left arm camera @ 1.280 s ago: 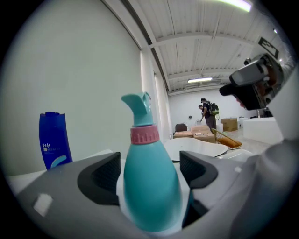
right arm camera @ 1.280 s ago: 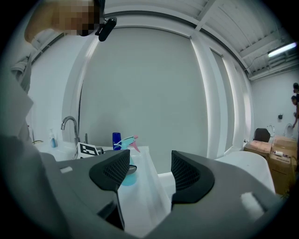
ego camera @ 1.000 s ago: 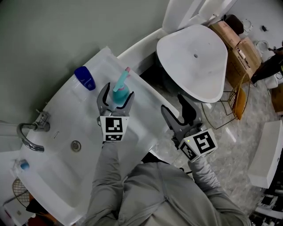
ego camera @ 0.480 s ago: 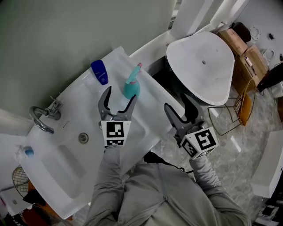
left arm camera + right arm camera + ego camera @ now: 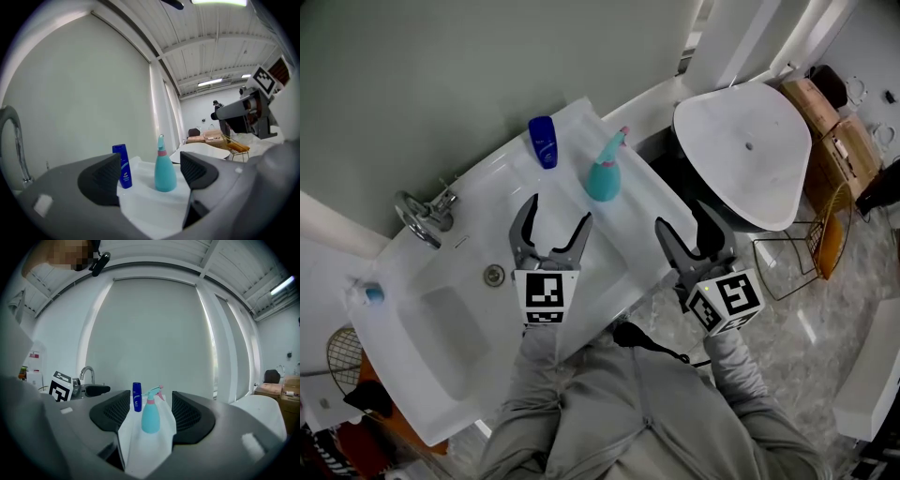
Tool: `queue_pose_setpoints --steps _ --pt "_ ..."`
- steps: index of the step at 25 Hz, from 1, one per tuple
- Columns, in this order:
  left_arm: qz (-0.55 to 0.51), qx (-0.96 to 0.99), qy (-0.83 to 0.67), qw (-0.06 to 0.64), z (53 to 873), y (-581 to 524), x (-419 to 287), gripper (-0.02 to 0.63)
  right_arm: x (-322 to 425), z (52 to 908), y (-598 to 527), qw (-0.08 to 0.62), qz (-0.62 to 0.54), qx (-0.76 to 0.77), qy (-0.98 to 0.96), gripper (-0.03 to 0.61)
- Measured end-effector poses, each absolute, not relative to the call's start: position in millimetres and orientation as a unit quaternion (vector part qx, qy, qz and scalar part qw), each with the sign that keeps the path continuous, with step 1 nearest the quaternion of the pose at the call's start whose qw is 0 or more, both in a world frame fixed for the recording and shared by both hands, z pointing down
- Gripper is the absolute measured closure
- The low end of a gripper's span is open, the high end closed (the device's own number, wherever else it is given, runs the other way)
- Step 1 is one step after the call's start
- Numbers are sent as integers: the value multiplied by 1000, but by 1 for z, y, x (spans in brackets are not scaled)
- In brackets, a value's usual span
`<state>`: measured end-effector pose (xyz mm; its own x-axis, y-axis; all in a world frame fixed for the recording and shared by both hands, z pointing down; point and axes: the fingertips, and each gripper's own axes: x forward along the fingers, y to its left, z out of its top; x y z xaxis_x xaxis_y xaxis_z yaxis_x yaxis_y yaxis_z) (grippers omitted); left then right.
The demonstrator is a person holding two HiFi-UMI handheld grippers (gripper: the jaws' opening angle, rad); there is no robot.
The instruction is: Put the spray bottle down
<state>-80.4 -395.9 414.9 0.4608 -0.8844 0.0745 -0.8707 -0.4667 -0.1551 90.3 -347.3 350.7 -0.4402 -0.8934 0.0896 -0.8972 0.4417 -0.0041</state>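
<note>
The teal spray bottle (image 5: 605,174) with a pink nozzle stands upright on the white sink counter (image 5: 630,223), near the wall. My left gripper (image 5: 550,217) is open and empty, drawn back from the bottle toward me. From the left gripper view the spray bottle (image 5: 164,167) stands free beyond the jaws. My right gripper (image 5: 686,219) is open too, held off the counter's right edge, and its view also shows the spray bottle (image 5: 150,411) standing apart.
A blue shampoo bottle (image 5: 543,141) stands by the wall left of the spray bottle. The tap (image 5: 420,214) and basin drain (image 5: 493,275) lie to the left. A white toilet lid (image 5: 745,155) and a wire basket (image 5: 831,234) are on the right.
My left gripper has let go of the spray bottle and pulled back toward me; the bottle stays standing on the counter. The right gripper has hardly moved.
</note>
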Motion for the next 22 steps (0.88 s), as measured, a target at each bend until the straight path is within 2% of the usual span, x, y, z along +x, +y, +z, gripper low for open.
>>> queue_pose_setpoints --steps 22 --pt "-61 -829 553 58 381 -307 -134 194 51 347 -299 28 16 499 -866 316"
